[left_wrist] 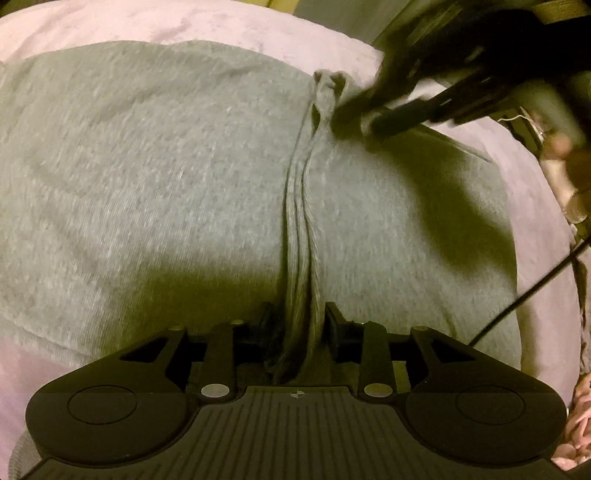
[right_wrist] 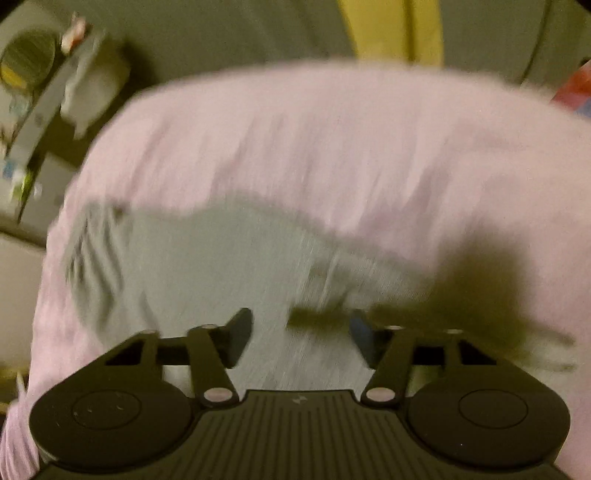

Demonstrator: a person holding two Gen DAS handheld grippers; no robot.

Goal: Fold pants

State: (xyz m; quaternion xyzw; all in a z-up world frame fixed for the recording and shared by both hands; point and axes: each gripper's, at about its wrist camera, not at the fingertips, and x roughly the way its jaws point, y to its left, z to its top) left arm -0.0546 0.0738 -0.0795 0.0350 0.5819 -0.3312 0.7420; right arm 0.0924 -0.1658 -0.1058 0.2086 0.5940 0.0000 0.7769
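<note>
Grey pants (left_wrist: 147,177) lie spread on a pink blanket (left_wrist: 147,22). My left gripper (left_wrist: 297,325) is shut on a bunched ridge of the pants' fabric (left_wrist: 299,229) that runs away from it. My right gripper (left_wrist: 360,120) shows blurred at the ridge's far end in the left wrist view, its fingers parted by the fabric. In the right wrist view the right gripper (right_wrist: 299,336) is open and empty above the grey pants (right_wrist: 207,266), with nothing between its fingers. That view is motion-blurred.
The pink blanket (right_wrist: 314,140) covers the bed beyond the pants. A grey shelf with clutter (right_wrist: 48,96) stands at the far left. A yellow strip (right_wrist: 391,26) shows behind. A black cable (left_wrist: 532,291) hangs at the right.
</note>
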